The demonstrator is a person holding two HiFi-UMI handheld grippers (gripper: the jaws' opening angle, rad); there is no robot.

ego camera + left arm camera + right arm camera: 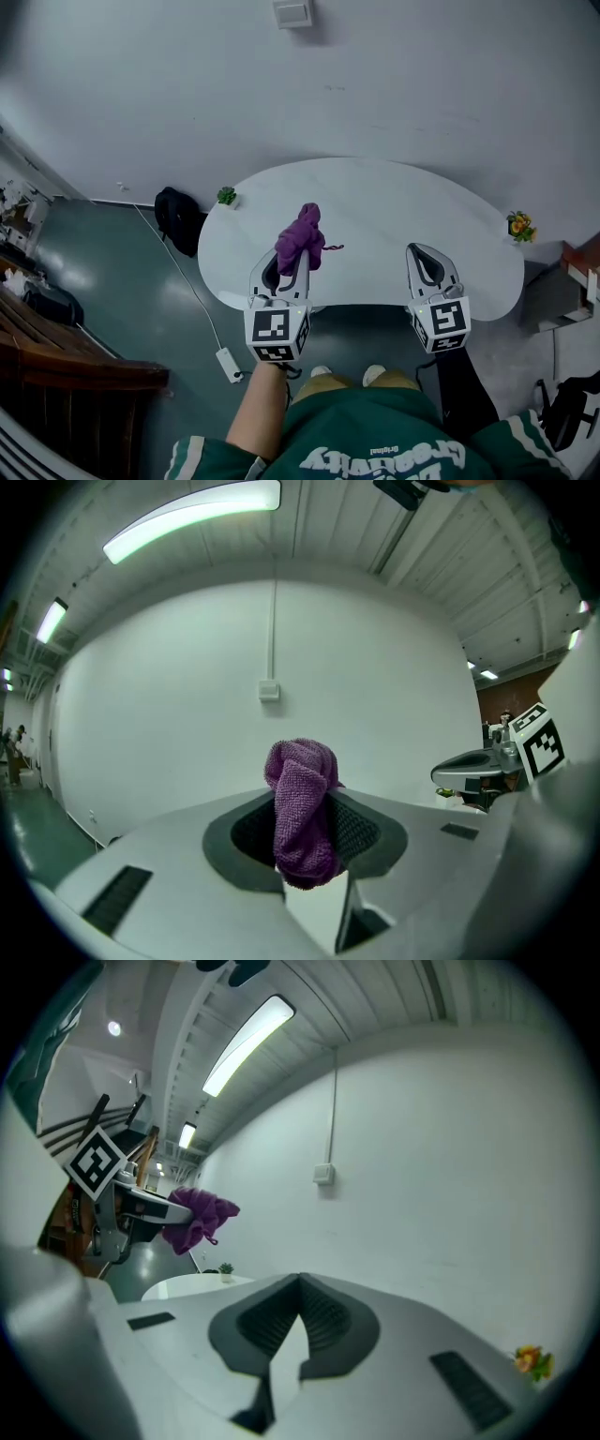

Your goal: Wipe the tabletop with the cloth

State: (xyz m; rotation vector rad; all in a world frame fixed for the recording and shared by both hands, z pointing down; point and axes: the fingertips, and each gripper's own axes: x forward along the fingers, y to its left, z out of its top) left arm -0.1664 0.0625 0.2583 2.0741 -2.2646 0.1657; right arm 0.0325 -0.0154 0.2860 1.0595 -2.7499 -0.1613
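Note:
A bunched purple cloth [300,238] hangs above the white oval tabletop [394,216], pinched in my left gripper [286,261]. In the left gripper view the cloth [302,810] fills the gap between the jaws and sticks up past them. My right gripper [431,264] is held over the table's front right edge with its jaws together and nothing in them; in its own view the jaws [298,1309] meet at the tip. The right gripper view also shows the left gripper [150,1206] off to the left, gripping the cloth [197,1215].
A small green potted plant [227,196] stands at the table's left end and a small pot of orange flowers [518,225] at its right end. A black bag [176,217] and a cable with a white adapter [228,364] lie on the floor left of the table.

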